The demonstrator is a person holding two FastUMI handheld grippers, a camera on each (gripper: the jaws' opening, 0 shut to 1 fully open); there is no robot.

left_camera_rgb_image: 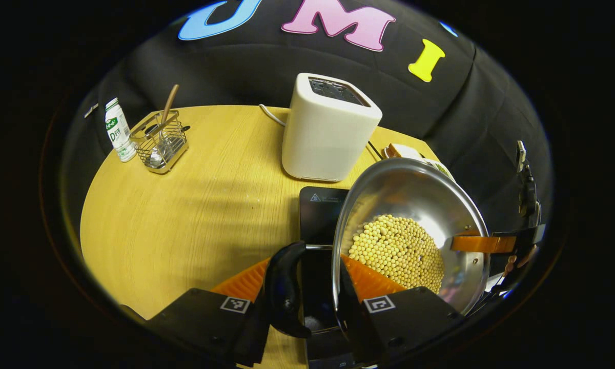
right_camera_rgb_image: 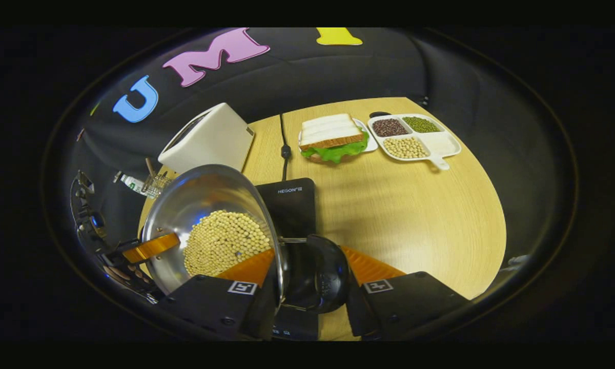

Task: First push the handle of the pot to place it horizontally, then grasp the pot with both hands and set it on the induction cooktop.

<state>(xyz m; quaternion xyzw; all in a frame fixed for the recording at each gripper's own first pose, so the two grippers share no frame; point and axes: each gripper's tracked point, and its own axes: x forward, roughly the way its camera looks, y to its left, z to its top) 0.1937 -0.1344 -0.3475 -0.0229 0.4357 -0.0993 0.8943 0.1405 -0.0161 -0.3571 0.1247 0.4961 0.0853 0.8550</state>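
A steel pot (left_camera_rgb_image: 405, 195) holding yellow soybeans (left_camera_rgb_image: 397, 251) hangs tilted over the black induction cooktop (left_camera_rgb_image: 320, 215) on the wooden table. My left gripper (left_camera_rgb_image: 306, 266) is shut on the pot's black side handle (left_camera_rgb_image: 284, 287), one finger inside the rim and one outside the handle. In the right gripper view, the pot (right_camera_rgb_image: 205, 195) sits lower left, and my right gripper (right_camera_rgb_image: 310, 256) is shut on the opposite black handle (right_camera_rgb_image: 318, 279), above the cooktop (right_camera_rgb_image: 289, 205). Each view shows the other gripper's finger at the pot's far rim.
A white toaster (left_camera_rgb_image: 328, 128) stands just behind the cooktop. A bottle (left_camera_rgb_image: 119, 130) and a wire basket of utensils (left_camera_rgb_image: 160, 141) sit far left. A sandwich on a plate (right_camera_rgb_image: 333, 136) and a divided tray of beans (right_camera_rgb_image: 415, 136) lie at the back right.
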